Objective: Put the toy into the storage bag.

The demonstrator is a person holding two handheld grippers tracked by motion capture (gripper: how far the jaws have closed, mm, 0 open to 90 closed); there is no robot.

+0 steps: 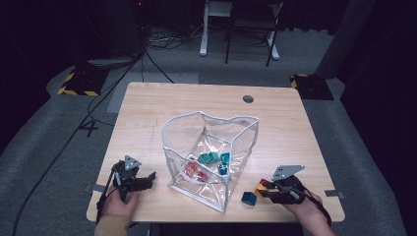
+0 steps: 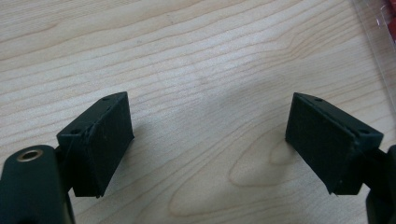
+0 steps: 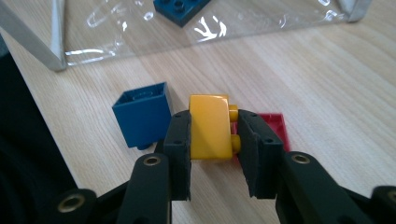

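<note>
Glossy plastic yellow brick (image 3: 210, 127), matt wooden table (image 3: 327, 70), shiny clear plastic bag (image 1: 206, 132).

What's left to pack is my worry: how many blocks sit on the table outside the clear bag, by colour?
blue block: 1
yellow block: 1
red block: 1
Total: 3

We note a light wooden table (image 1: 147, 113) across the middle of the frame, with a round grommet hole (image 1: 248, 99) at its upper right. Beyond it, at top centre, a white desk frame (image 1: 204, 29) beside dark chair legs (image 1: 248, 44). Black cables (image 1: 147, 54) run over grey carpet (image 1: 44, 128) at upper left. Yellow-black hazard-striped bases (image 1: 77, 83) sit at upper left and upper right.
</note>
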